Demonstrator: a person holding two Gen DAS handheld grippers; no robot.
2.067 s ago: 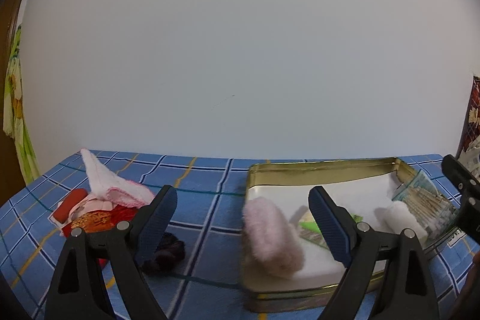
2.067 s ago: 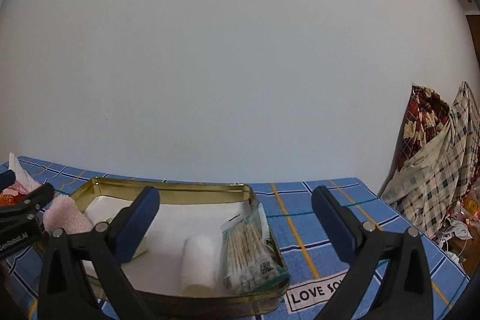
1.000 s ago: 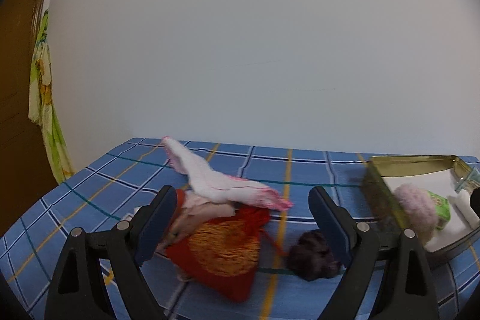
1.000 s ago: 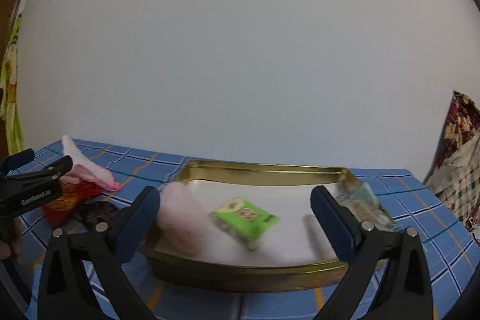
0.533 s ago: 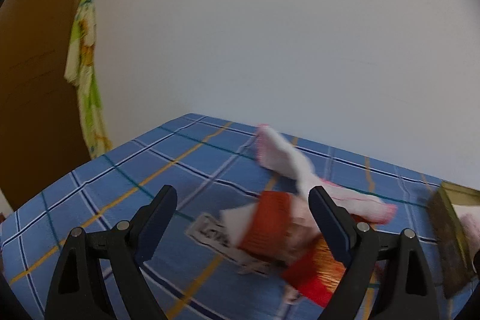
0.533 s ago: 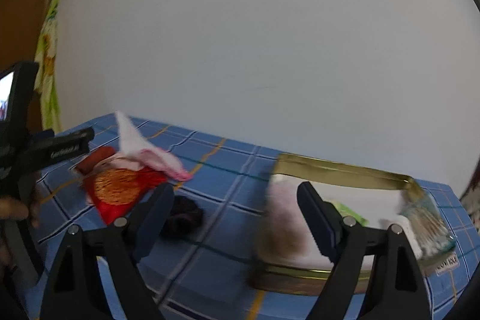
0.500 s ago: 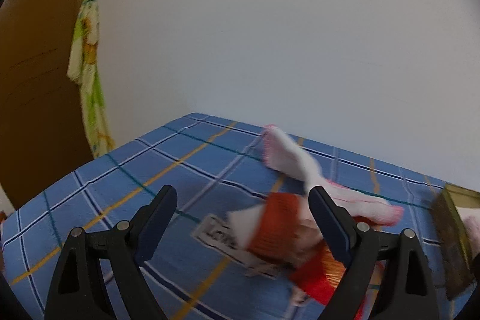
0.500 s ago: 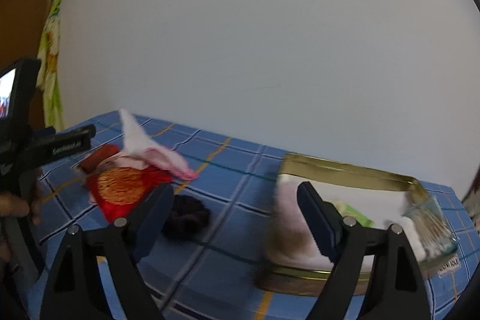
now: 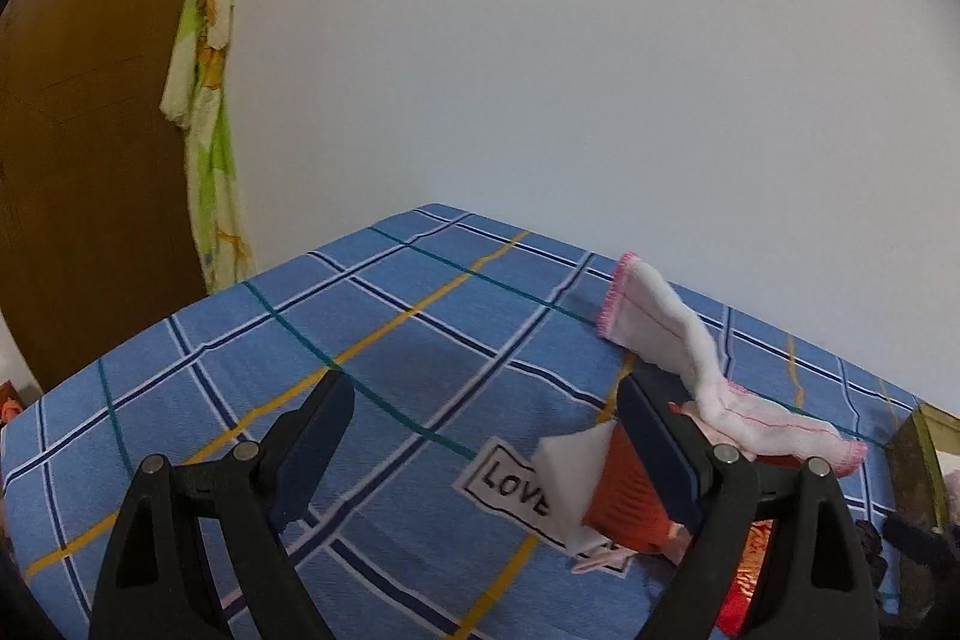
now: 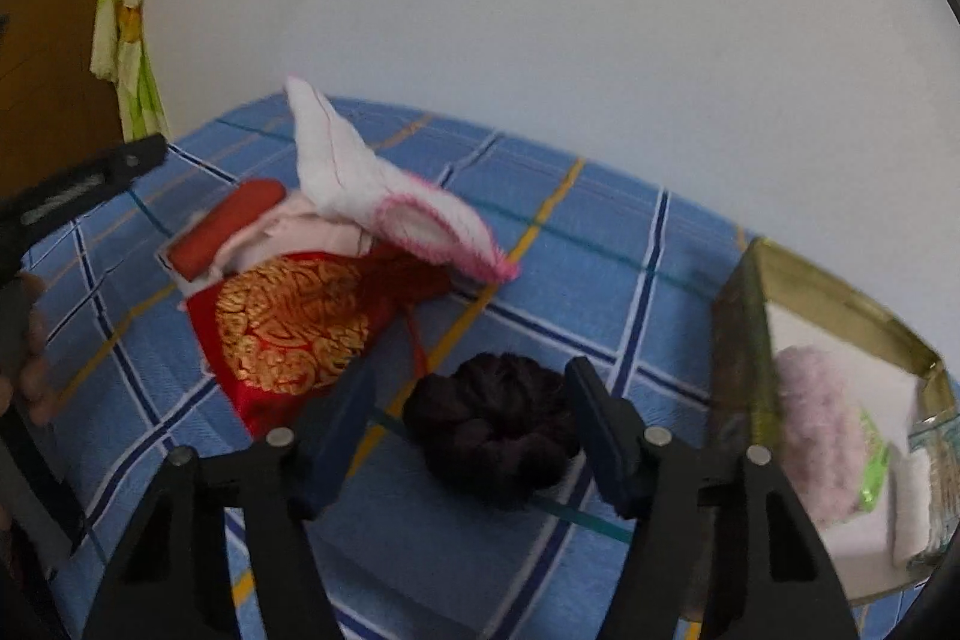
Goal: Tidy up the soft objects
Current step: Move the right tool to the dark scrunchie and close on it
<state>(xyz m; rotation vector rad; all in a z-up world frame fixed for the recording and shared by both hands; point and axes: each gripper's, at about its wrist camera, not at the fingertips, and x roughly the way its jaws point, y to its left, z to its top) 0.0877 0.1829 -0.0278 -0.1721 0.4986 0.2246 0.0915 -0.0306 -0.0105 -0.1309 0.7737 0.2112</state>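
Observation:
A dark scrunchie (image 10: 495, 421) lies on the blue plaid cloth (image 10: 576, 244). My right gripper (image 10: 471, 427) is open with its fingers either side of the scrunchie. Left of it lie a red and gold pouch (image 10: 288, 328), a white sock with pink trim (image 10: 372, 190) and an orange item (image 10: 222, 226). My left gripper (image 9: 486, 451) is open and empty over bare cloth (image 9: 360, 340), left of the orange item (image 9: 624, 490) and the sock (image 9: 690, 340). It also shows in the right wrist view (image 10: 78, 190).
A gold tin tray (image 10: 744, 334) at the right holds a pink fluffy roll (image 10: 810, 418), a green packet (image 10: 873, 466) and more. A white wall stands behind. A wooden door (image 9: 90, 100) with a hanging cloth (image 9: 210, 100) is at the left.
Both grippers have swung left, away from the tin. The right gripper has dropped down around the scrunchie. The left gripper now faces the cloth's left part.

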